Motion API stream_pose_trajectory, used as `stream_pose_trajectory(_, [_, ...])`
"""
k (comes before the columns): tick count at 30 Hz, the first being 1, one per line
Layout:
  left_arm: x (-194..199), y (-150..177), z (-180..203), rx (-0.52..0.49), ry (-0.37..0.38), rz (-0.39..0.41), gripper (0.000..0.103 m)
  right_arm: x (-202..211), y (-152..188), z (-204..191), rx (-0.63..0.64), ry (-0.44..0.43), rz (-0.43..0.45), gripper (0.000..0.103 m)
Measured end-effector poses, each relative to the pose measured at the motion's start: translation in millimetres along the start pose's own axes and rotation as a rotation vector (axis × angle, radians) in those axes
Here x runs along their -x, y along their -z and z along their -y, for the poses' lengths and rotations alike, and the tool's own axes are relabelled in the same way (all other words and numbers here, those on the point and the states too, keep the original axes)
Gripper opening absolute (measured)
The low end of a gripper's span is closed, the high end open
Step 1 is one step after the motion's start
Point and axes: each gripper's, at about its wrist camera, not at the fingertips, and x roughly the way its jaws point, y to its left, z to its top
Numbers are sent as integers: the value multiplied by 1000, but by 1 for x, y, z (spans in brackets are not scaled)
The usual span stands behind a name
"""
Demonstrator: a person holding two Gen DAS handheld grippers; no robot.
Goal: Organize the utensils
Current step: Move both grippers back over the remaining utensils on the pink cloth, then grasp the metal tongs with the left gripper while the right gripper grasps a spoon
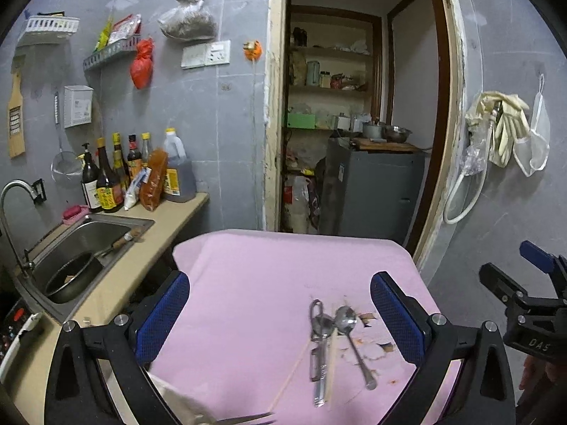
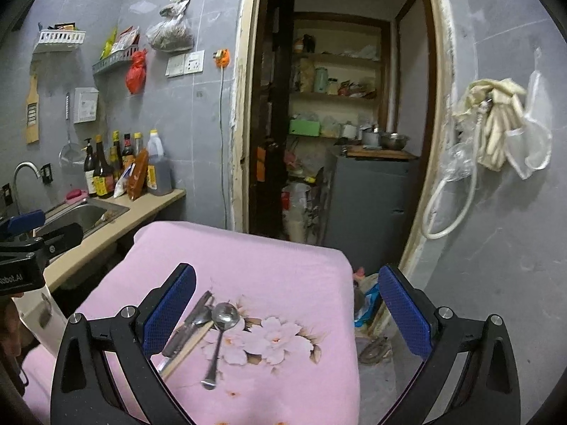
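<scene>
Utensils: spoon point(image 1: 351, 336), chopsticks point(image 1: 329, 368) and peeler point(image 1: 319, 350) heaped on pink cloth point(image 1: 248, 283), beyond both tongs. Left gripper point(image 1: 280, 318) and right gripper point(image 2: 288, 311) spread wide, empty, angled downward above cloth. Sink point(image 1: 88, 233) left of cloth; doorway point(image 1: 354, 106) behind it.

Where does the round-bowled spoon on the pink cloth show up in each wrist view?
Left wrist: spoon lower centre-right, at the right of the utensil cluster.
Right wrist: spoon lower centre-left, bowl touching the flower print.
Shared landmark: the orange plug on the grey wall.
</scene>
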Motion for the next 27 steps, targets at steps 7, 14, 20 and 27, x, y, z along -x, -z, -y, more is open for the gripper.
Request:
stream_pose_trajectory(7, [-38, 1, 28, 9, -24, -76, 103, -60, 16, 31, -6, -113, -76, 101])
stream_pose_trajectory(14, [-85, 9, 45, 40, -25, -186, 101, -126, 49, 45, -47, -246, -223, 89])
stream_pose_trajectory(20, [-133, 27, 54, 31, -34, -294, 81, -180, 75, 38, -65, -366, -343, 75])
stream_pose_trajectory(27, [-186, 45, 51, 58, -11, -430, 64, -234, 101, 15, -42, -486, -498, 51])
